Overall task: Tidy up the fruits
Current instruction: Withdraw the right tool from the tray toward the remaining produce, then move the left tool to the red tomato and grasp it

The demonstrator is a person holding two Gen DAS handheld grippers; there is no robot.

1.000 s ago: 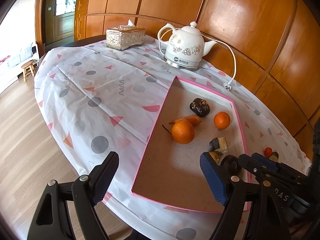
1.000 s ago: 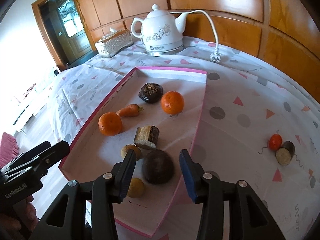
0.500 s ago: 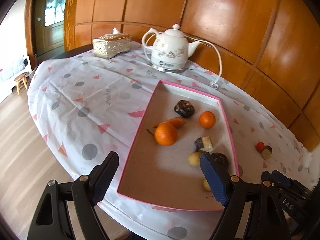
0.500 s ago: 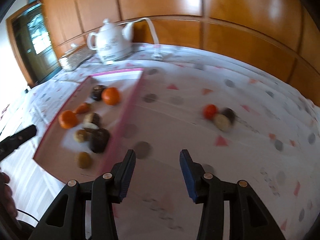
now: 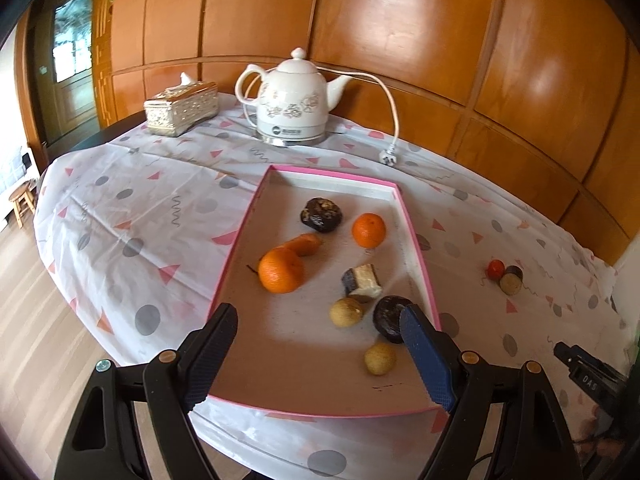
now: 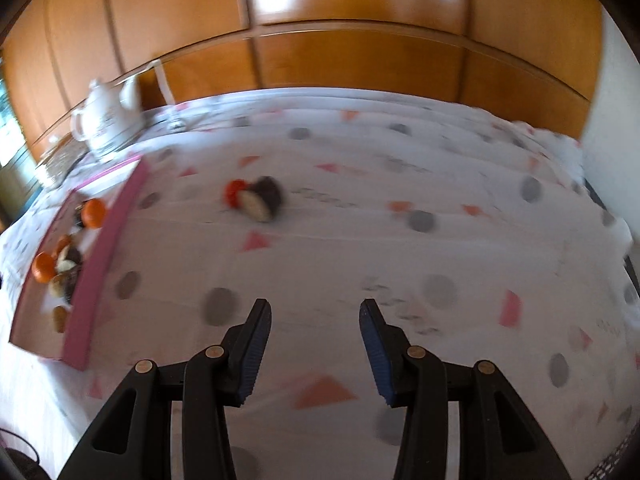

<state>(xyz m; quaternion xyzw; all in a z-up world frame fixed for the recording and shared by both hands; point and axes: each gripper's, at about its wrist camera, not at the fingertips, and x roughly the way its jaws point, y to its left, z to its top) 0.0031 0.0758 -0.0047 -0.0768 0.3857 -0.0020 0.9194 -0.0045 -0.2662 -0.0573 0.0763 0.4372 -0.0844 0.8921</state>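
We judge the step is fetching the two strays, a small red fruit (image 6: 233, 192) and a dark cut piece (image 6: 262, 200), lying touching on the tabletop (image 6: 400, 248) well outside the pink tray (image 5: 416, 248). Our right tool (image 6: 314, 344) is partly open and empty; we should centre over one piece before closing. The left tool (image 5: 320, 356) hangs wide and empty over the tray. Only "DAS" (image 5: 590, 382) reads, on the right tool's body; the kettle (image 5: 292, 100) label is illegible.
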